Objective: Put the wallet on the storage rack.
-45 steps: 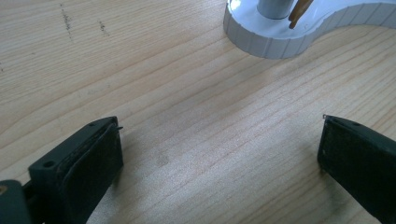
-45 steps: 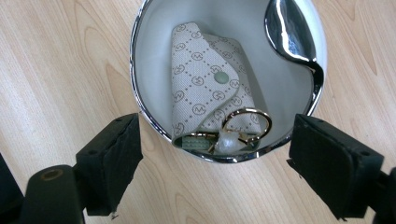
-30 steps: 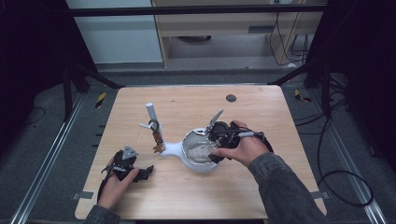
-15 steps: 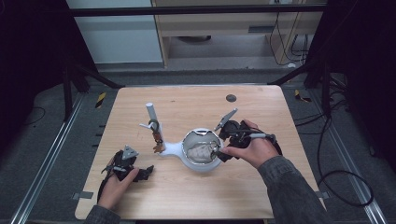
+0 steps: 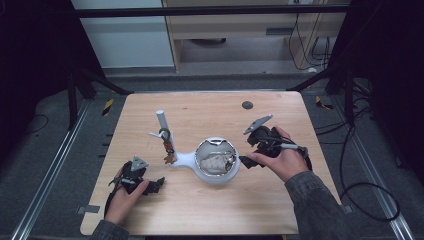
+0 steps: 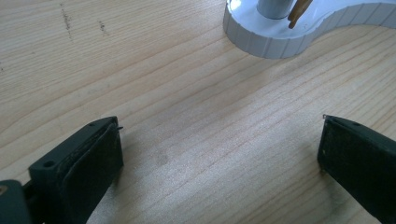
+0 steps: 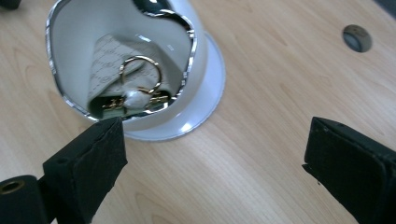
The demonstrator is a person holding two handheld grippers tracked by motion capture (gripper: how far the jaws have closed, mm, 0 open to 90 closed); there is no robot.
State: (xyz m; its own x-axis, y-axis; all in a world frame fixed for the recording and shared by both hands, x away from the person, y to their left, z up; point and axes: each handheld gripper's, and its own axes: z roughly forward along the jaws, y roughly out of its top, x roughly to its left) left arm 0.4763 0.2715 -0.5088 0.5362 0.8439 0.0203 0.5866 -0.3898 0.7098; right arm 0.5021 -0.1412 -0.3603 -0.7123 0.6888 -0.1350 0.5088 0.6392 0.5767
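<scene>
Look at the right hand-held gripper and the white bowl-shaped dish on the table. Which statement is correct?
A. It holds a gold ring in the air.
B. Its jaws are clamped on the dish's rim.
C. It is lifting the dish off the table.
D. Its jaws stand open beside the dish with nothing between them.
D: the right hand-held gripper has its jaws wide apart over bare wood, next to the white dish, and the gold ring lies inside the dish.

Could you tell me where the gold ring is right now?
In the right gripper view the gold ring lies inside the white bowl, just beyond the right gripper.
</scene>
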